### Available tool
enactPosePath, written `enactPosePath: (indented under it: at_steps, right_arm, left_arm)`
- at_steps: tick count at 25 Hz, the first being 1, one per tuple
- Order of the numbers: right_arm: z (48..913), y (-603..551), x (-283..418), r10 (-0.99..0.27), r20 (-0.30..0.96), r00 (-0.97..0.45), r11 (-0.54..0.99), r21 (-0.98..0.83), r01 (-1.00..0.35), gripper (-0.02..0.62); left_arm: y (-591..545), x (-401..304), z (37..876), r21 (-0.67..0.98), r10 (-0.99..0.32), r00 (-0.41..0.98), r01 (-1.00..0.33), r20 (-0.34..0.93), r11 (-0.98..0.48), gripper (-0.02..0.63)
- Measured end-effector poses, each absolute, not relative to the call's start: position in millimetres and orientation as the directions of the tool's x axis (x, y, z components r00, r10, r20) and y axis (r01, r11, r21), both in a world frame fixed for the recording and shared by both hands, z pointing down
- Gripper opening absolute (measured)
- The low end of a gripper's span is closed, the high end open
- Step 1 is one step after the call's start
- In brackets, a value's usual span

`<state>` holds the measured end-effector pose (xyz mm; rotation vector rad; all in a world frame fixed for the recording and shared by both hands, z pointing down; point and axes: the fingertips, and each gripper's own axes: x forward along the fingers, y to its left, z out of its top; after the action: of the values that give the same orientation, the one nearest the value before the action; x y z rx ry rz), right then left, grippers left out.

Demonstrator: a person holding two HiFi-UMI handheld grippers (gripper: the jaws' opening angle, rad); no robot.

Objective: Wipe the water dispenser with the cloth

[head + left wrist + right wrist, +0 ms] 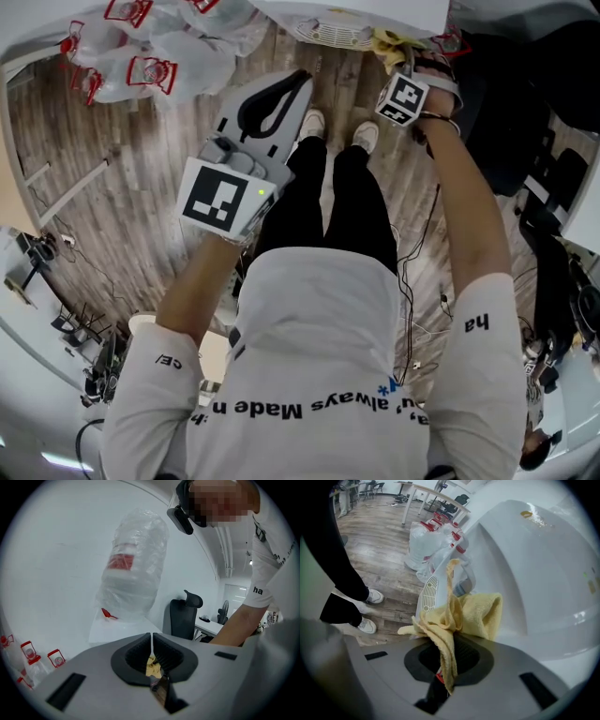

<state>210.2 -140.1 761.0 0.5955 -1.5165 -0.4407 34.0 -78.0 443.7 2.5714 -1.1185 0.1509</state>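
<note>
The wood floor (pixel 131 187) has a pile of water jugs (pixel 178 56) in clear bags on it. Two white shoes (pixel 312 122) stand on the boards, near the white dispenser (pixel 525 573). Thin black wires (pixel 410 309) lie on the floor too.

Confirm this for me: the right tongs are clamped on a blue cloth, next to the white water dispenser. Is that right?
Not quite. The cloth in the right tongs is yellow, not blue, as the right gripper view shows. The rest stands: the tongs are clamped on it, next to the white water dispenser.
</note>
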Motion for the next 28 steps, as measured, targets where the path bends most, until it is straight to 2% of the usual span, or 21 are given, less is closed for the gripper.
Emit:
enactPosePath:
  at_steps: [18, 28]
  right_arm:
    - [817, -140, 216, -0.604, 0.797, 0.009, 0.795, 0.603, -0.068, 0.035]
    - [853, -141, 219, -0.584, 0.811, 0.022, 0.810, 0.584, -0.051, 0.035]
  left_arm:
    - [-84, 39, 516, 0.264, -0.667, 0.681, -0.733, 0.303, -0.627, 0.032]
    - [-92, 40, 540, 0.281, -0.674, 0.686, -0.727, 0.275, -0.626, 0.032]
